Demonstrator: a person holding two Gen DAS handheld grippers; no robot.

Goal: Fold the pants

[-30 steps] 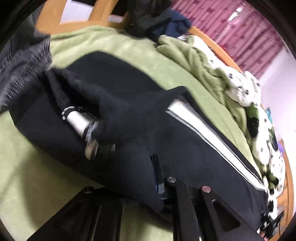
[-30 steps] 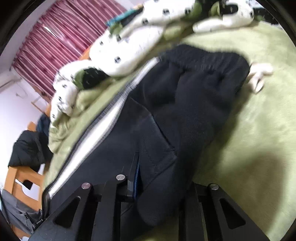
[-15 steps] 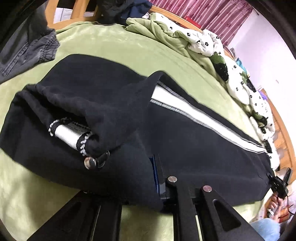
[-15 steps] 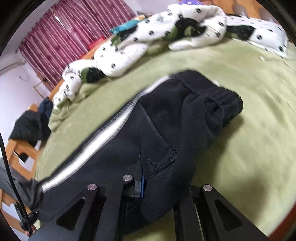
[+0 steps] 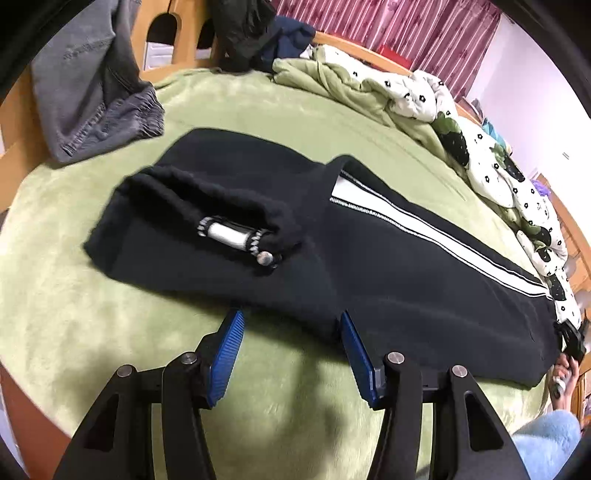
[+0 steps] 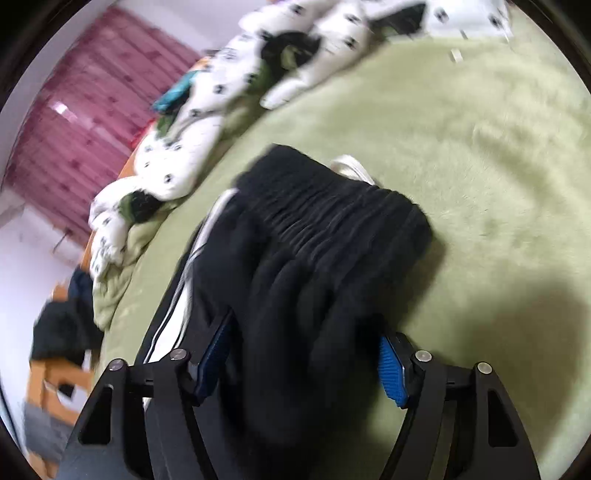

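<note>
Both claws, left claw [image 5: 288, 332] and right claw [image 6: 306, 354], are opening over one pair of black pants [image 5: 369, 266].

Home bedroom; green blanket [image 5: 258, 110] on wooden bedframe [image 5: 362, 50]; crumpled duvet [image 5: 424, 92]; curtains [image 5: 406, 29].

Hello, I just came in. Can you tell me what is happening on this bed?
A person is folding black fleece pants with a white side stripe on a green plush blanket, one hand-held gripper in each hand. The pants lie folded lengthwise. The left hand-held gripper is opening, its blue pads off the folded edge. The right hand-held gripper is opening too, with the waistband end between its pads. Grey pants and a spotted white quilt lie nearby.
</note>
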